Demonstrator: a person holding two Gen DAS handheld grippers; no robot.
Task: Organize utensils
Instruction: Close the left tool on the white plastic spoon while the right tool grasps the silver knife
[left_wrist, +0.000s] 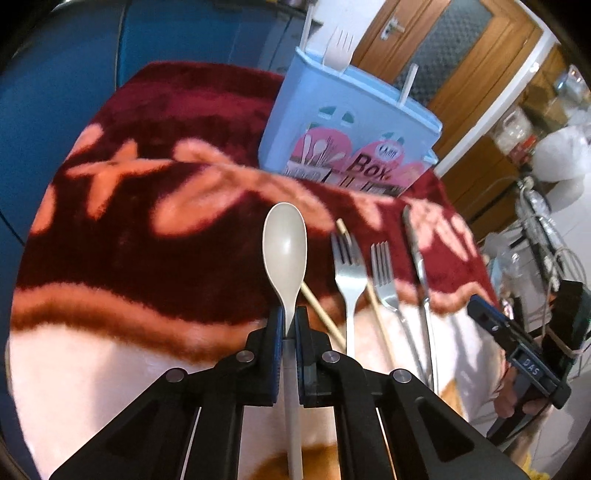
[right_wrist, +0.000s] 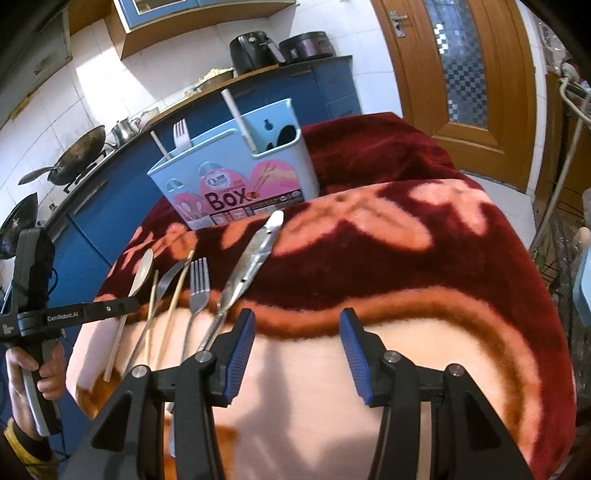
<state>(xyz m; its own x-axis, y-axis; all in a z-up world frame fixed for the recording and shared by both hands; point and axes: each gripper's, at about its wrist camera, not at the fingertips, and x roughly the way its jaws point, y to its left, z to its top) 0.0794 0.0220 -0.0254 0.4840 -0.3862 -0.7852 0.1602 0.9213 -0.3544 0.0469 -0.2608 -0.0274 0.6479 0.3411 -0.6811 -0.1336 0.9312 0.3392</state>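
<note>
- Left claw (left_wrist: 290, 325) is clenched on the neck of a beige plastic spoon (left_wrist: 284, 243), its blue-padded fingers (left_wrist: 276, 325) pressing the handle from both sides; the bowl juts forward beyond the tips and the long handle runs back between the black arms.
- Right claw (right_wrist: 297, 332) stands released, its blue ribbed pads (right_wrist: 240, 354) well apart with nothing between them, above the pale part of the blanket.
- A plush maroon blanket with pink flower shapes and a cream border (right_wrist: 424, 258) covers the worktop.
- Beside the spoon, lying on the blanket in a row: two thin wooden chopsticks (left_wrist: 321, 310), a white plastic fork (left_wrist: 349, 273), a steel fork (left_wrist: 384, 273) and a steel table knife (left_wrist: 417, 254). The chopsticks cross under the white fork.
- A light blue plastic utensil box with a pink label reading "Box" (right_wrist: 236, 177) stands upright at the far side of the blanket, well apart from the row.
- A white fork (right_wrist: 181, 136) stands tines-up in the box's left part, and white handles (right_wrist: 238, 118) stick out of it too.
- In the right wrist view, a hand (right_wrist: 40, 373) grips the left tool's handle at the lower left edge.
</note>
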